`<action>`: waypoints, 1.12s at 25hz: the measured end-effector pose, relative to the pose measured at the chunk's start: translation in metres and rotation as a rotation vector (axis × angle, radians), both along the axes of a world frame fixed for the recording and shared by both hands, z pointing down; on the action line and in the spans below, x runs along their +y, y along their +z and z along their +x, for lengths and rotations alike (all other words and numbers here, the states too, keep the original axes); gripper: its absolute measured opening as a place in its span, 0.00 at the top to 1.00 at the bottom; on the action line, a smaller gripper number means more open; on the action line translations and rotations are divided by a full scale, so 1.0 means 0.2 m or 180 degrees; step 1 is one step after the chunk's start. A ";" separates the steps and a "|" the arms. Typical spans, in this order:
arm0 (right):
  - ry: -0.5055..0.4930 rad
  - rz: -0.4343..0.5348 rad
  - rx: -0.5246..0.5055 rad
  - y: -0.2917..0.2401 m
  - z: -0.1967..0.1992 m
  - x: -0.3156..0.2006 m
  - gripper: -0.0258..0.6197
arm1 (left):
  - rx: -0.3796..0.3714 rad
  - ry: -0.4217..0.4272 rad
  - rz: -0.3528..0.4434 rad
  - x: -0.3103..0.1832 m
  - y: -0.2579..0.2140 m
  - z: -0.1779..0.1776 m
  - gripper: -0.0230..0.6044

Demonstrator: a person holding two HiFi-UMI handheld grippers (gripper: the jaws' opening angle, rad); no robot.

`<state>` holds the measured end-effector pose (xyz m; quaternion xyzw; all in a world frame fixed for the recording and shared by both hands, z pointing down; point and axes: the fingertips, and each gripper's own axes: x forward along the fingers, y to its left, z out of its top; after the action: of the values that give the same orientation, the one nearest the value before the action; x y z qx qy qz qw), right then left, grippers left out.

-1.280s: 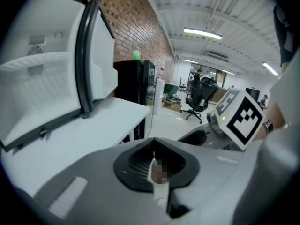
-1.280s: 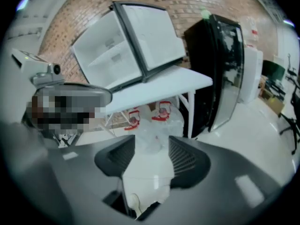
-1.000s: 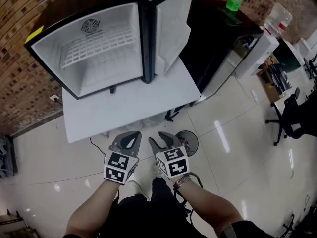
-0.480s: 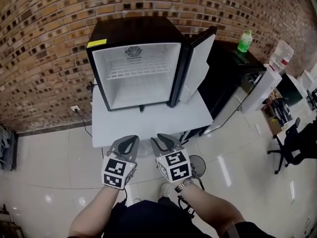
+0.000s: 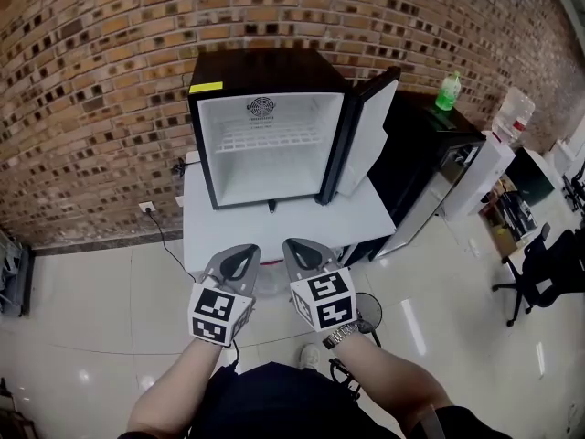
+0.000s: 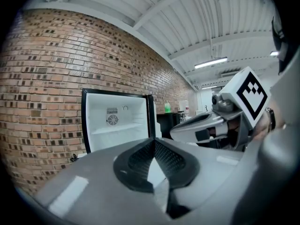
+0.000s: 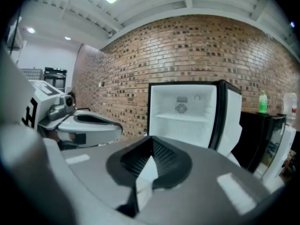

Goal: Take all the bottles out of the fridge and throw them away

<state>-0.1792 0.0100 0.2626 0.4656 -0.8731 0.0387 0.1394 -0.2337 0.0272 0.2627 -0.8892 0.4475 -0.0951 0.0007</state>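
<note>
Left gripper [image 5: 239,249] and right gripper [image 5: 298,244], both closed empty, hang before the fridge [image 5: 270,158]; scan its bare shelf [image 5: 268,138] and door [image 5: 367,131] so you miss nothing.

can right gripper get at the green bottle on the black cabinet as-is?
Probably yes, with a step closer: the green bottle stands on the black cabinet, right of the open fridge door; right gripper is shut, empty.

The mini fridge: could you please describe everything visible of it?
The mini fridge is black outside, white inside, upright on a white table before a brick wall. Its door stands open at the right. Inside: a wire shelf and a round fan grille, nothing else visible. A yellow label sits on its top front edge.
</note>
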 end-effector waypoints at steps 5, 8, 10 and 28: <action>-0.0012 0.0101 0.0001 -0.06 -0.04 0.04 0.96 | -0.0002 0.0039 0.0081 0.05 -0.04 -0.02 0.96; -0.0025 0.0141 0.0006 -0.09 -0.06 0.06 0.96 | 0.0003 0.0070 0.0115 0.07 -0.07 -0.03 0.96; -0.0024 0.0155 0.0007 -0.11 -0.07 0.07 0.96 | 0.0014 0.0072 0.0123 0.07 -0.08 -0.04 0.96; 0.0028 0.0143 0.0014 -0.09 -0.05 0.14 0.96 | 0.0045 0.0125 0.0116 0.11 -0.07 -0.02 0.96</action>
<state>-0.1886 0.0381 0.2438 0.4725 -0.8714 0.0186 0.1306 -0.2377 0.0487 0.2484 -0.8984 0.4315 -0.0805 0.0156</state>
